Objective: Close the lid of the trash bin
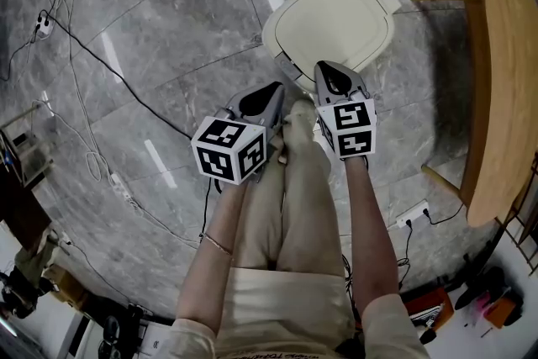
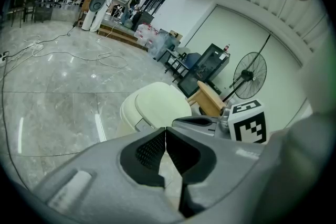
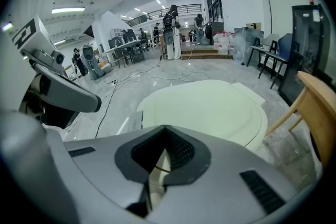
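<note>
The bin (image 2: 127,114) stands on grey floor (image 1: 168,29), its cream lid (image 1: 332,17) lying flat. The right gripper (image 1: 336,78), clenched and empty, hangs over the bin's near edge. The left gripper (image 1: 271,92), also clenched on nothing, sits just left of that edge. A wooden table (image 1: 504,97) stands near the bin's right. Cables (image 1: 92,55) cross open floor to its left. The bin's front label (image 3: 134,124) is unreadable.

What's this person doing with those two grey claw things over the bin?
A person stands over a cream trash bin, a hand-held gripper in each hand. The left gripper and right gripper are both shut and empty, pointed down at the bin. Its lid looks already down.
</note>
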A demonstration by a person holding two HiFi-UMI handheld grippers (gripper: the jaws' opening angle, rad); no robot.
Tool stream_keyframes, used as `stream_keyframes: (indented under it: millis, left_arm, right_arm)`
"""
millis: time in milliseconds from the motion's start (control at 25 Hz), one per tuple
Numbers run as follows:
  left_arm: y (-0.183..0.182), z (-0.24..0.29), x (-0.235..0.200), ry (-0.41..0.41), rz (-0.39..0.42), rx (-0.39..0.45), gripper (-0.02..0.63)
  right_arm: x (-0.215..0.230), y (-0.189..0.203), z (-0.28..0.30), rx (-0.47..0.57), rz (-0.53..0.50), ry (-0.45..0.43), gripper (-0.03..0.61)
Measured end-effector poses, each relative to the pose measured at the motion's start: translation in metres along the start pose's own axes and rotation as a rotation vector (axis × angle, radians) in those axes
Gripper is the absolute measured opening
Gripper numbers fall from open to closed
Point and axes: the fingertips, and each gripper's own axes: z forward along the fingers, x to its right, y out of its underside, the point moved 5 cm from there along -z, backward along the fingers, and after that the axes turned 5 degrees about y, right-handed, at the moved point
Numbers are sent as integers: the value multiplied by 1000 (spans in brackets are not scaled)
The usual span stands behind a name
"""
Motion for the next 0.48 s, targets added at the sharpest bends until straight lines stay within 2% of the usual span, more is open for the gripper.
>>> stream_keyframes:
  millis: [480]
  left_arm:
    - [-10,-6,8,-8,8,7,23]
  right_arm:
    - [0,-5,-3,-36,18,-17,6]
